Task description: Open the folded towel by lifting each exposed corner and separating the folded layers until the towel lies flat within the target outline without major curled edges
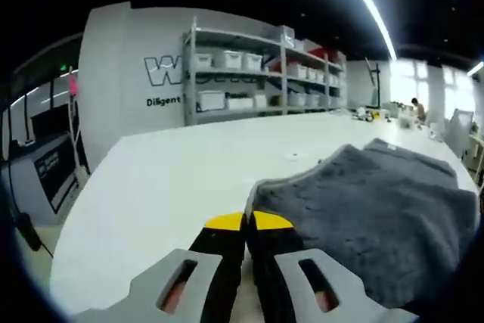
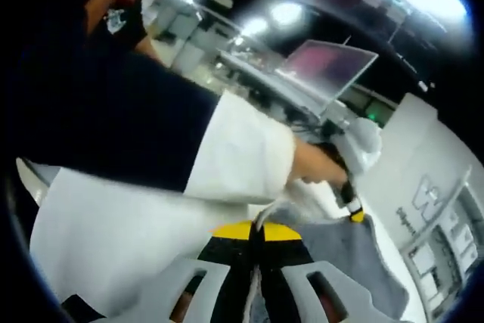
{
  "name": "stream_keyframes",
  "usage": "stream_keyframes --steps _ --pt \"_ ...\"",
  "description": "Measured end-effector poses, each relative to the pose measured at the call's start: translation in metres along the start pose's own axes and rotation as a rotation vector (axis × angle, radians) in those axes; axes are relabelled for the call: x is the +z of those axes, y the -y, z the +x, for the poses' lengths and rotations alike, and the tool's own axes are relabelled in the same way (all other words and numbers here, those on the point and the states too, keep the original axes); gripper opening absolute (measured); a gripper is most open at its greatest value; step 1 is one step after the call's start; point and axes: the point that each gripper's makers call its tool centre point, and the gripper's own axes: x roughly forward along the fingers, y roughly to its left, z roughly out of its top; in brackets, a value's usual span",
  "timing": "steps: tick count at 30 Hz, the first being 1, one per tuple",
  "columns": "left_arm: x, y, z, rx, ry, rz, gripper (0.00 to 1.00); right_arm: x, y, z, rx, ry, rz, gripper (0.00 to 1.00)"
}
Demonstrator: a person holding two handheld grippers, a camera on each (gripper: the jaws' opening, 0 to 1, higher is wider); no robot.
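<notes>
Both claws (image 1: 246,225) (image 2: 259,234) pinch the grey towel's (image 1: 370,202) edge, jaws together.

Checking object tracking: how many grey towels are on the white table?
1. The grey towel lies folded on the white table, just ahead of the left hand-held gripper; the right gripper view catches it too. A second one behind the sleeve can't be excluded.

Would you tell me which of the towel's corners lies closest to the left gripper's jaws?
The rounded near corner of the grey towel, just beyond the left gripper's yellow tips; its other corners lie farther across the white table.
</notes>
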Motion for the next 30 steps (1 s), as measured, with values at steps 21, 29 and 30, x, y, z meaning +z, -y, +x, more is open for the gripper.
stream_keyframes --steps 21,29,30 --pt "-0.027 -0.034 -0.004 0.062 -0.085 0.033 0.02 0.014 -0.008 0.027 0.017 0.049 -0.033 0.0" --pt "-0.027 -0.033 -0.008 0.037 -0.067 -0.025 0.03 0.011 -0.012 0.031 0.043 0.042 -0.038 0.0" --pt "-0.027 -0.033 -0.008 0.037 -0.065 -0.005 0.04 0.012 -0.012 0.031 0.055 0.048 -0.026 0.0"
